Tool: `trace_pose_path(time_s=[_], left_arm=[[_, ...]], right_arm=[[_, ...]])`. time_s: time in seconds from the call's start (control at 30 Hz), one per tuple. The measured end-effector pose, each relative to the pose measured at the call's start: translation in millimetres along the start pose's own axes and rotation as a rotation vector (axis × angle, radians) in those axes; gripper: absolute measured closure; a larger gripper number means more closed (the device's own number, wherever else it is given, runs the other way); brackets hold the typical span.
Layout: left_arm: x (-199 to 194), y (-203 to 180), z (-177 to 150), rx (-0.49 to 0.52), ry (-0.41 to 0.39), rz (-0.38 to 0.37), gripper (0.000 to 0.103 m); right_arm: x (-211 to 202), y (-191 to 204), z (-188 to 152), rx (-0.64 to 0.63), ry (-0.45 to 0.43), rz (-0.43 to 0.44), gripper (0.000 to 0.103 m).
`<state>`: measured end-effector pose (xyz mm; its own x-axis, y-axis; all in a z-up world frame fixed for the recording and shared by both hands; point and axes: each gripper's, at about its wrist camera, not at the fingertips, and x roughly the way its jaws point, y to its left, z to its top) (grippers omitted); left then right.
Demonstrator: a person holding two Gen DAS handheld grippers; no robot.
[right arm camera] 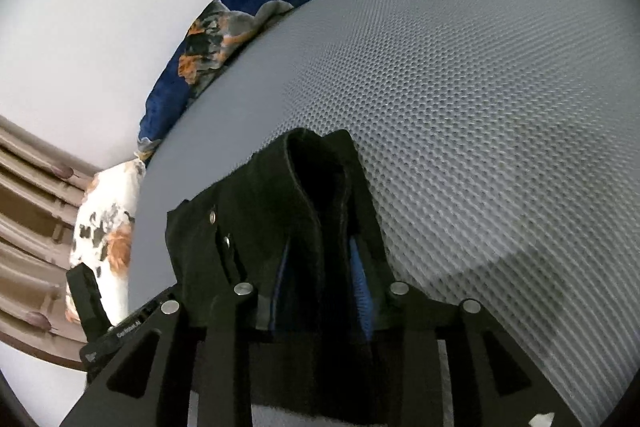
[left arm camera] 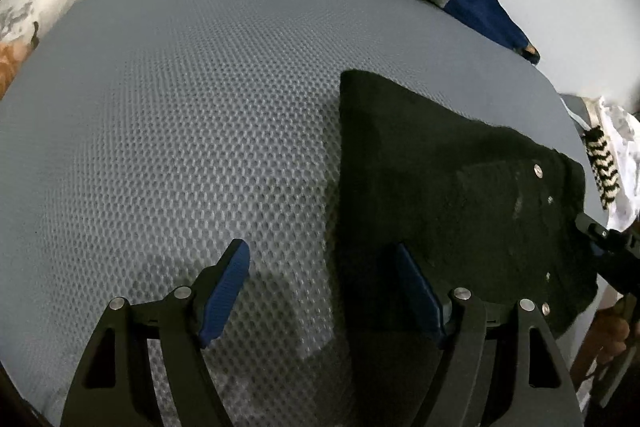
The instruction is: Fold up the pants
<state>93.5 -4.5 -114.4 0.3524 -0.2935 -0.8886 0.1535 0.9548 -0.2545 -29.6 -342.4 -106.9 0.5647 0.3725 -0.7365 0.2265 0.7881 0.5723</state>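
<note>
Grey mesh mattress [left arm camera: 200,107], perhaps; pale wall [right arm camera: 100,7].

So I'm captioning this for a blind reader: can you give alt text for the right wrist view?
Black pants bunched between the right gripper's blue-padded fingers, over a grey mesh mattress. A navy floral blanket lies along the far edge.

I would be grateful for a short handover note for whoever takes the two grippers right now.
Left gripper: open, empty, hovering at the left edge of the black pants.
Right gripper: a bunched fold of the pants sits between its fingers; whether the pads press on it is unclear.
Pants lie folded on the grey mesh mat.
Left: flatten the raised fold and finish folding.
</note>
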Motion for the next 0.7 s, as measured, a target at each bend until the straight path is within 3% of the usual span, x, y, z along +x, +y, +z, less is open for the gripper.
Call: trace_pose_path(time_s=[0.3, 0.4, 0.47, 0.7], left_arm=[[-12, -15, -28, 0.055, 0.007, -0.009, 0.027], [-16, -20, -38, 0.076, 0.008, -0.013, 0.027], [-19, -22, -43, 0.092, 0.007, -0.011, 0.027], [-22, -33, -58, 0.135, 0.005, 0.001, 0.027]], right_arm=[[-25, 6, -32, -0.046, 0.013, -0.008, 0.076], [-24, 14, -38, -0.092, 0.02, -0.028, 0.081], [-25, 18, -41, -0.124, 0.02, -0.059, 0.09], [-33, 20, -50, -0.131, 0.008, -0.11, 0.093]])
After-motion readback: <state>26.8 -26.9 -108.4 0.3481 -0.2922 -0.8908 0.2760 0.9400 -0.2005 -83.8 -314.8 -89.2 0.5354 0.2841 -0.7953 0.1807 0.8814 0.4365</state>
